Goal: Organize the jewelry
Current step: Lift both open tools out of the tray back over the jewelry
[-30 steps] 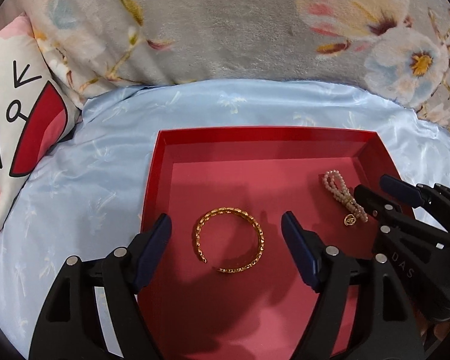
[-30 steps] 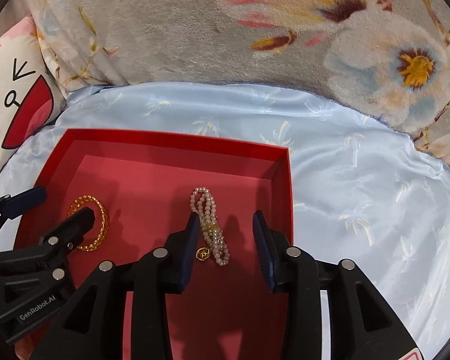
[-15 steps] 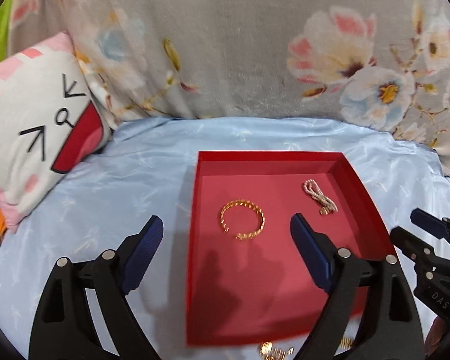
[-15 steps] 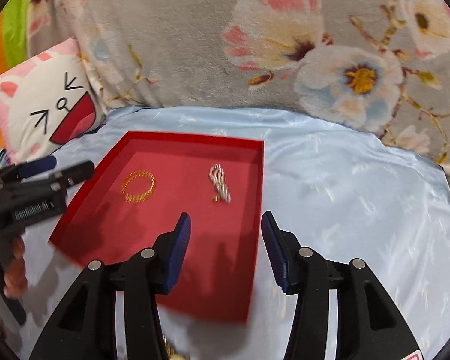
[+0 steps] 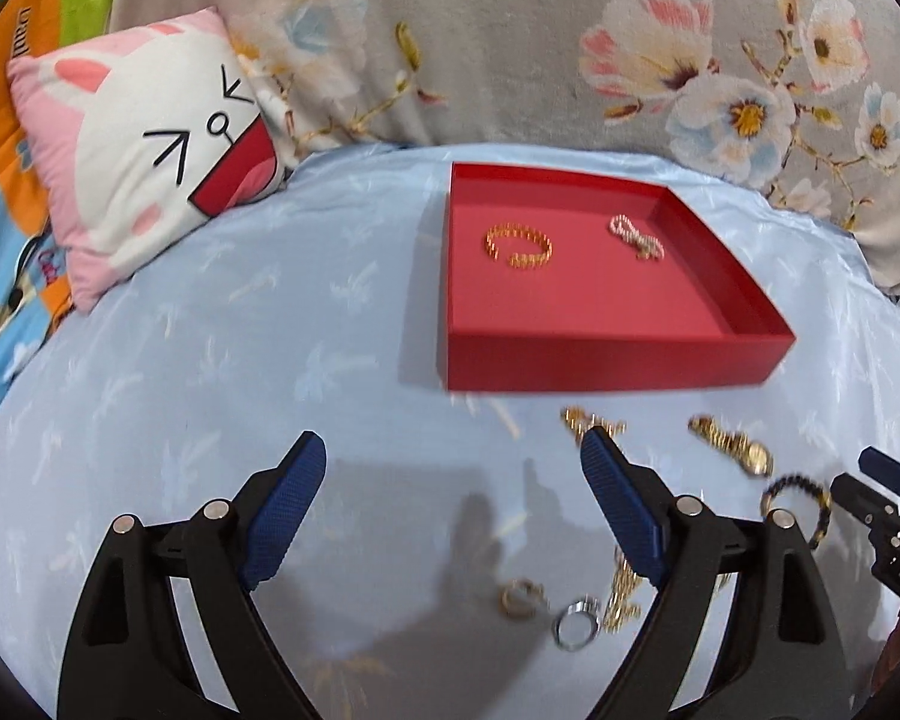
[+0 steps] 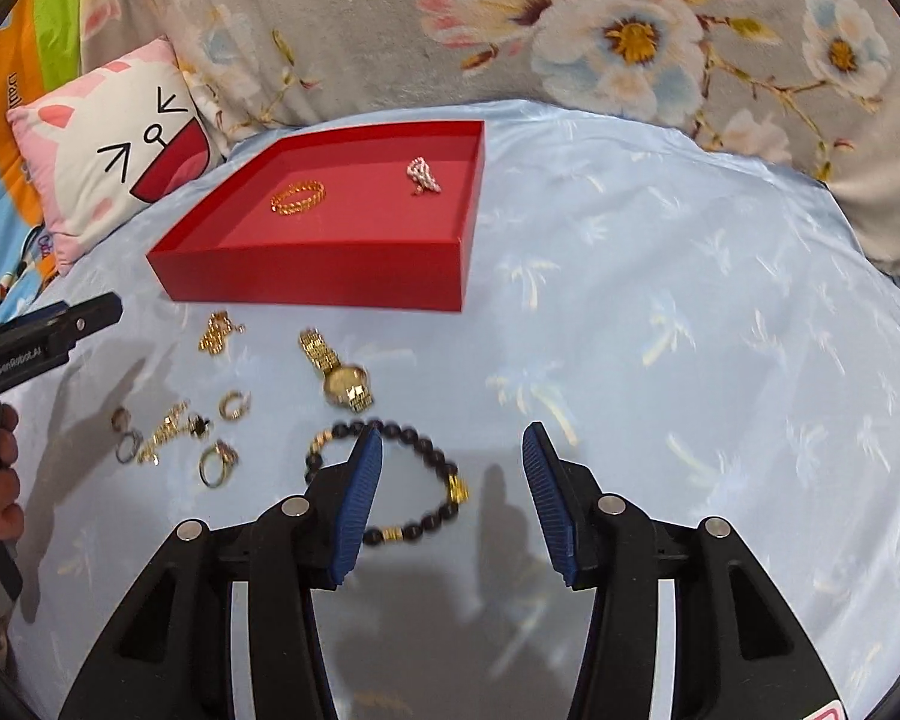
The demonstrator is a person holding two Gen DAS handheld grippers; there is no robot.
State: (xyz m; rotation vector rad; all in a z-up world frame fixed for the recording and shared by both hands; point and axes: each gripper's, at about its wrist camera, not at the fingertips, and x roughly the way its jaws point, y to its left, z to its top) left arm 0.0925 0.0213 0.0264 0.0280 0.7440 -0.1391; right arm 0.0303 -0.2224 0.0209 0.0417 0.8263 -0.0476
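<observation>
From my left wrist view, my left gripper (image 5: 453,498) hangs spread wide and empty over the blue satin cloth (image 5: 210,348). The red tray (image 5: 618,360) sits at one o'clock, holding a gold bangle (image 5: 519,244) and a pearl bracelet (image 5: 636,237) side by side, apart. A gold watch (image 5: 732,444) lies at three o'clock outside the tray. From my right wrist view, my right gripper (image 6: 452,495) is spread too, holding nothing; a black bead bracelet (image 6: 414,480) lies under its left finger. The watch (image 6: 339,372) lies at eleven o'clock, rings (image 6: 216,462) and small gold pieces at ten, and the tray (image 6: 318,276) beyond.
</observation>
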